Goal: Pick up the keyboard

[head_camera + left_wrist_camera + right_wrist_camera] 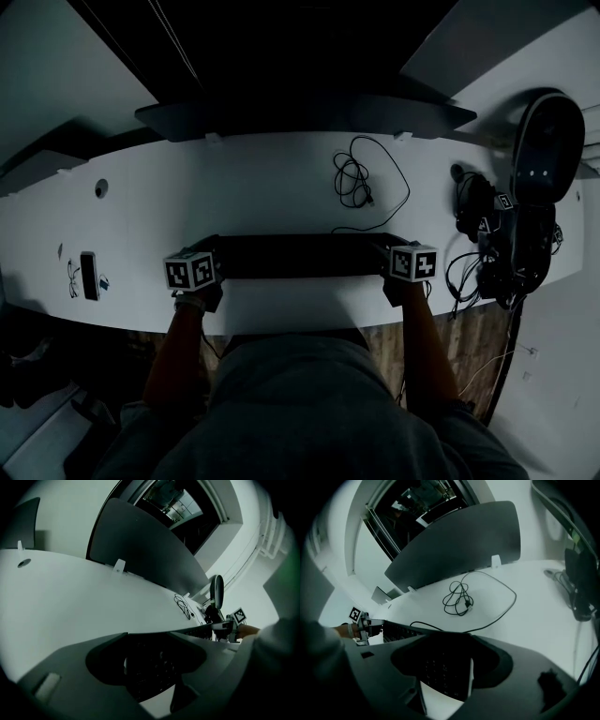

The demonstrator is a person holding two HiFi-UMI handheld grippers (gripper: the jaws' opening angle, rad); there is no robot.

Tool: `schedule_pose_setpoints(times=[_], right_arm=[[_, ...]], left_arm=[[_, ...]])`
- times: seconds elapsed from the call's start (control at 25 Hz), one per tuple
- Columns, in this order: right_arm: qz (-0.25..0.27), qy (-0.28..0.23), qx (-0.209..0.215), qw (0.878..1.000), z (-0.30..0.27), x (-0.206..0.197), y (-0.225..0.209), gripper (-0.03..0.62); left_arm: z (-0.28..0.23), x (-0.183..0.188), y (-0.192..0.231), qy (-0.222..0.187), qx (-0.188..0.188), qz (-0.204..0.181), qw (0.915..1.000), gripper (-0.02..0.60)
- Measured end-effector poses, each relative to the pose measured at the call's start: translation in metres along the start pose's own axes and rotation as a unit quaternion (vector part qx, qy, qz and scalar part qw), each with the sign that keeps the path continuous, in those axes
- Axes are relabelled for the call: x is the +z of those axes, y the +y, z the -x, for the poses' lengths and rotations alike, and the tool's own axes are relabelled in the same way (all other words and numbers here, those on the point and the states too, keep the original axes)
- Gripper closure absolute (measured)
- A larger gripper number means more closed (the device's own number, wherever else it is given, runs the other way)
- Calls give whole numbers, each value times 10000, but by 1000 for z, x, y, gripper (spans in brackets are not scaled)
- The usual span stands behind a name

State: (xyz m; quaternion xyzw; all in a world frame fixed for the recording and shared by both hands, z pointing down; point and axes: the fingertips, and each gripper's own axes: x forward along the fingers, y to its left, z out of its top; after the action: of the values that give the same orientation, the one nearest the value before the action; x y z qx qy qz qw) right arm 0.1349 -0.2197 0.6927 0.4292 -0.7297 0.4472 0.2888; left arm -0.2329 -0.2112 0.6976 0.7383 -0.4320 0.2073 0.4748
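Keyboard gripped at both ends, just above the desk.
Over the desk, the keyboard spans between left gripper and right gripper, each clamped on one end. Best to raise both ends evenly and level, minding the cable.

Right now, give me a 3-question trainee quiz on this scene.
1. True or false: the left hand-held gripper and the right hand-held gripper each grip one end of the keyboard.
2. The coiled cable lies: A) on the desk, beyond the keyboard; B) on top of the keyboard; C) in the left hand-held gripper.
3. What colour is the desk?
Key: 1 true; 2 A; 3 white.
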Motion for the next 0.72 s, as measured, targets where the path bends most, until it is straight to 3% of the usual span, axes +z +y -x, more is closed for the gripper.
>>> schedule_pose_setpoints(times=[0.36,0.72], right_arm=[[428,-697,78,9966,32,42,24,332],[731,-1392,311,9871,65,80,52,331]], left_arm=[[36,35,-16,-647,57,-329,9973,341],[80,79,-41,-1320,167,-803,9878,342]])
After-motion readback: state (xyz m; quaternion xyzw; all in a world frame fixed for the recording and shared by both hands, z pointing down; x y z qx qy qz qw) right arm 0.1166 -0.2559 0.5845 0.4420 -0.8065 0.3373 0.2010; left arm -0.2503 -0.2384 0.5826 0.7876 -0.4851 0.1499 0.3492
